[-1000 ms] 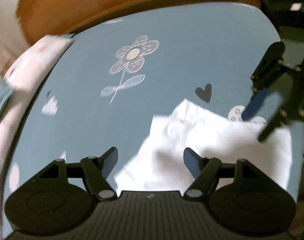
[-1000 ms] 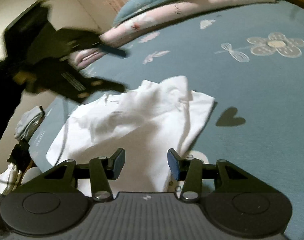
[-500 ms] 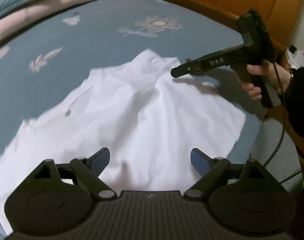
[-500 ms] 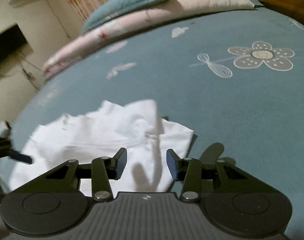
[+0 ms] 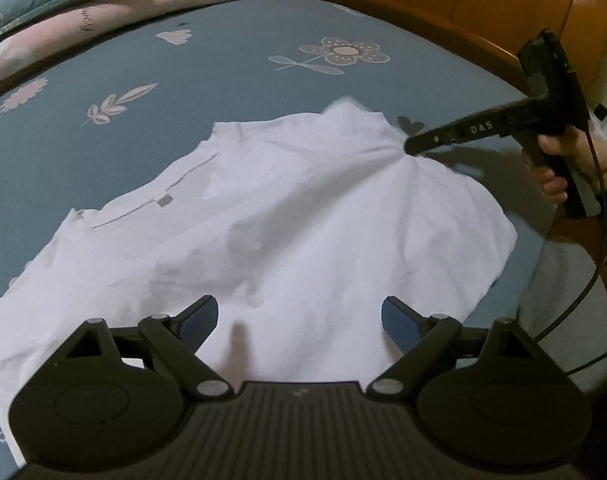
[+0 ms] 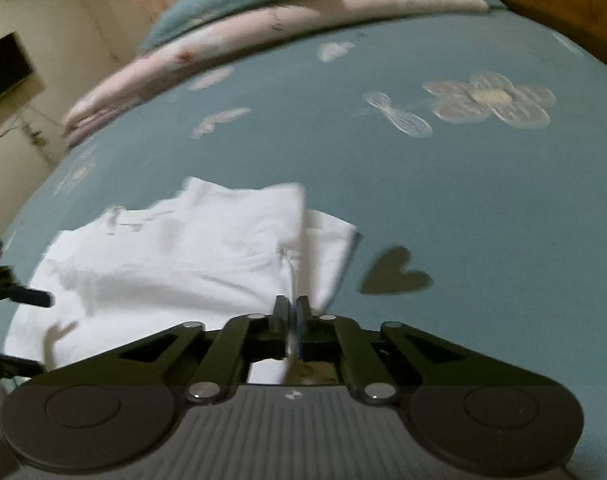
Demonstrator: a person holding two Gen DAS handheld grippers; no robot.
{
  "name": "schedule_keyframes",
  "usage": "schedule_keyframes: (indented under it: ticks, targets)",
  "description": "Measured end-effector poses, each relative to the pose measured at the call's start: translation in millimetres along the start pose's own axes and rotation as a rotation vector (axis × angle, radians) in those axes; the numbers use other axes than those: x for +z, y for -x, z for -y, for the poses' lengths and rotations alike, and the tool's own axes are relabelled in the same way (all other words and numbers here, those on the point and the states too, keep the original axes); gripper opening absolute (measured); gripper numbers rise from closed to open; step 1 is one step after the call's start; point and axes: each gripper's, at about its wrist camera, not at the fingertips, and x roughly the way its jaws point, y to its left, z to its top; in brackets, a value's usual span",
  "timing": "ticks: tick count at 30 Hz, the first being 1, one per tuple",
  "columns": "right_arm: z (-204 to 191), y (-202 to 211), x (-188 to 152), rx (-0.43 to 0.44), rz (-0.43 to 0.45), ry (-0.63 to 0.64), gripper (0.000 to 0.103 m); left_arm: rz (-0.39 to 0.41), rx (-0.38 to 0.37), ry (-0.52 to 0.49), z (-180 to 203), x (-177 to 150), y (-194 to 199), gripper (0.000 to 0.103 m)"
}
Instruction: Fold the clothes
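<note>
A white garment (image 5: 303, 232) lies spread and creased on the blue flowered bed sheet (image 5: 243, 72). My left gripper (image 5: 299, 320) hovers open over its near part, with nothing between the fingers. In the left wrist view my right gripper (image 5: 409, 147), held by a hand (image 5: 555, 164), has its tip at the garment's far right edge. Seen from the right wrist, the right gripper (image 6: 291, 310) is shut with a fold of the white garment (image 6: 175, 256) pinched between its fingers. A left fingertip (image 6: 31, 296) shows at that view's left edge.
A pink quilt and a teal pillow (image 5: 103, 8) lie along the far side of the bed. A wooden bed frame (image 5: 463, 4) curves round the right side. A cable (image 5: 599, 248) hangs from the right gripper. A dark screen (image 6: 3, 68) hangs on the wall.
My right gripper has gone from open to shut on the garment's edge. The left gripper swung round from the bed's corner to face the spread garment and stays open.
</note>
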Motion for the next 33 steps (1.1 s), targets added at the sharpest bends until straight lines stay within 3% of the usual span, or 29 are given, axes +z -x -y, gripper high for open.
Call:
schedule_keyframes:
  ticks: [4,7,10,16,21,24,28,33]
  targets:
    - [-10,11,6,-0.071,0.031,0.029,0.021,0.016,0.023,0.013,-12,0,9,0.089]
    - [-41,23,18,-0.071,0.072,0.151,0.027,0.030,0.010,-0.003,-16,-1,14,0.089]
    - [-78,19,32,0.016,0.081,0.283,0.041,0.033,-0.025,-0.010,-16,-2,11,0.089]
    - [-135,-32,59,0.116,-0.003,0.550,0.041,0.033,-0.115,-0.095,2,-6,-4,0.089]
    - [-162,-72,64,0.151,-0.088,0.765,0.042,-0.049,-0.149,-0.079,-8,-19,-29,0.089]
    - [-163,-90,65,0.178,-0.151,0.834,0.049,-0.020,-0.169,-0.094,-7,-29,-30,0.097]
    - [-153,-103,64,0.204,-0.210,0.896,0.058,-0.009,-0.171,-0.127,-2,-36,-28,0.099]
    - [-149,-101,62,0.279,-0.259,0.890,0.058,0.003,-0.202,-0.119,-9,-36,-28,0.101]
